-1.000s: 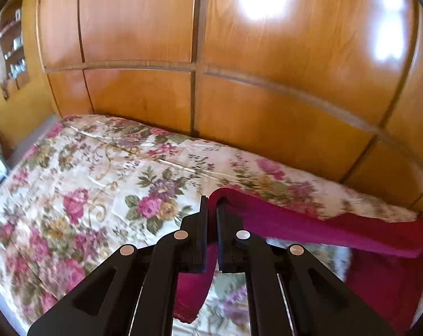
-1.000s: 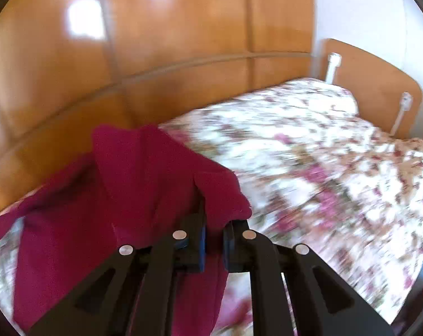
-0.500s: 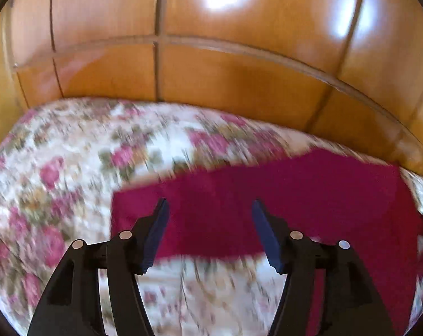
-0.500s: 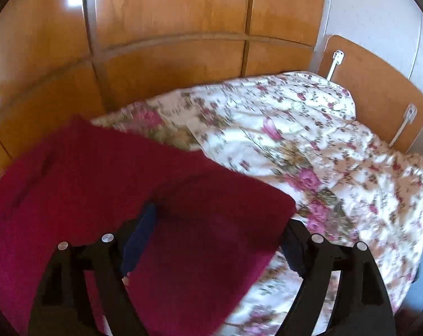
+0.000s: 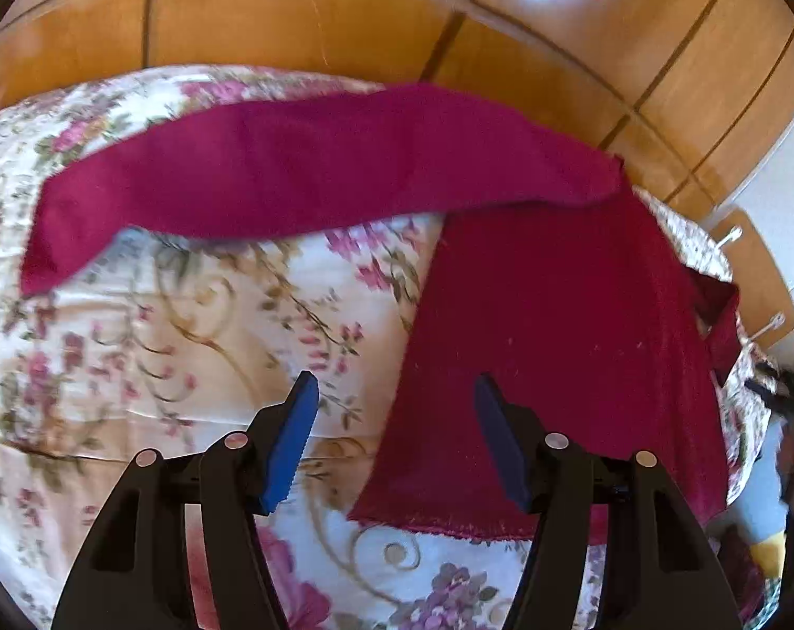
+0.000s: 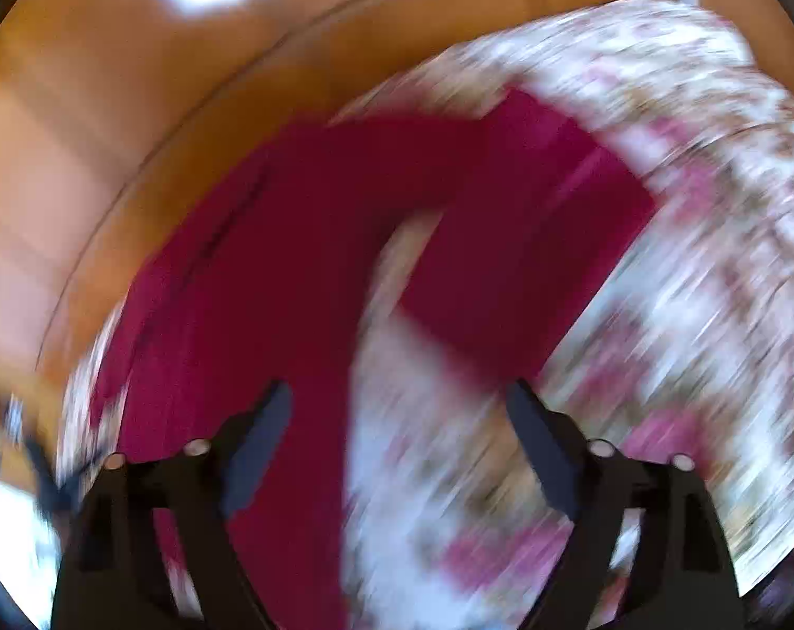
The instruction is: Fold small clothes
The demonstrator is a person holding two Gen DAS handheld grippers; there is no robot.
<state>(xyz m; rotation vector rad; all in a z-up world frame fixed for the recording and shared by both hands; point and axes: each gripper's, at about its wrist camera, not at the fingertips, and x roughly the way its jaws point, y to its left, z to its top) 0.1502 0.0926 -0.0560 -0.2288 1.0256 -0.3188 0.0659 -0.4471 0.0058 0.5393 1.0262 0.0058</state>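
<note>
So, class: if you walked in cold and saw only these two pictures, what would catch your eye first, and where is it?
The dark red garment spread flat on the flowered bedspread, one long sleeve stretched out to the left in the left wrist view. Behind the bed runs a glossy wooden wardrobe. In the foreground, the left gripper stands open over the garment's edge, holding nothing.
</note>
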